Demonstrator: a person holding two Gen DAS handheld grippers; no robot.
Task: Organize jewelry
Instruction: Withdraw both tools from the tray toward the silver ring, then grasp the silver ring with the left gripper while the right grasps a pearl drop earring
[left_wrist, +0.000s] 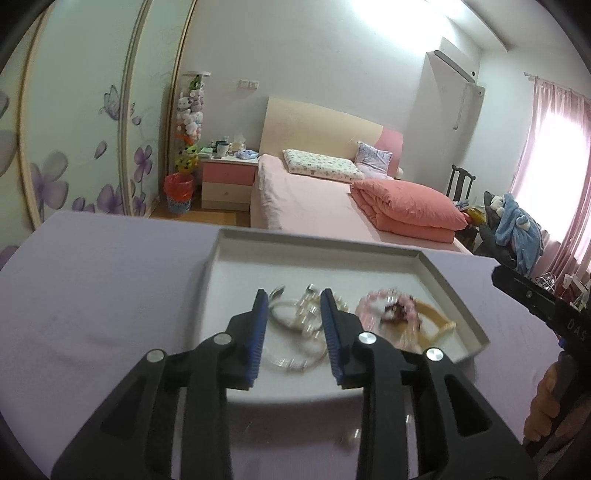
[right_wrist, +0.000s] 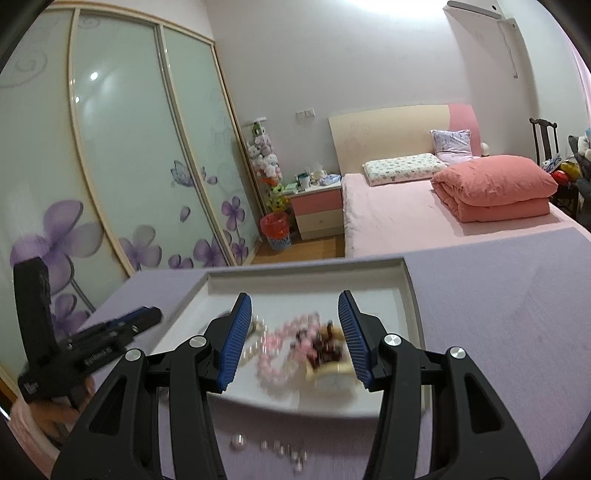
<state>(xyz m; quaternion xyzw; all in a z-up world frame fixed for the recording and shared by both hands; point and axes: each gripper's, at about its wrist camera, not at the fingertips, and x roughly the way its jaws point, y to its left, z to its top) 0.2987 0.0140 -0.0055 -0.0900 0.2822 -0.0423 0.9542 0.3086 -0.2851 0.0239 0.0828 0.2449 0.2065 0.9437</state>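
Note:
A shallow white tray (left_wrist: 317, 242) lies on a lilac-covered table (left_wrist: 92, 295) and holds a heap of jewelry. My left gripper (left_wrist: 294, 295) hovers open over the tray, its blue pads on either side of a clear bead bracelet (left_wrist: 295, 321), not touching it. To the right lie a pink bead bracelet (left_wrist: 380, 299), dark red beads (left_wrist: 395, 314) and a yellowish bangle (left_wrist: 436, 317). In the right wrist view my right gripper (right_wrist: 294, 297) stands open above the pink bead bracelet (right_wrist: 280, 343), beside a pearl strand (right_wrist: 255, 343). A loose bead strand (right_wrist: 280, 448) lies on the cloth in front of the tray (right_wrist: 306, 266).
Beyond the table's far edge stand a pink bed (left_wrist: 314, 199), a nightstand (left_wrist: 227, 181) and a flowered sliding wardrobe (right_wrist: 110, 166). A person's hand (left_wrist: 550, 402) grips the right tool at the right edge. Bare cloth stretches to the left and right of the tray.

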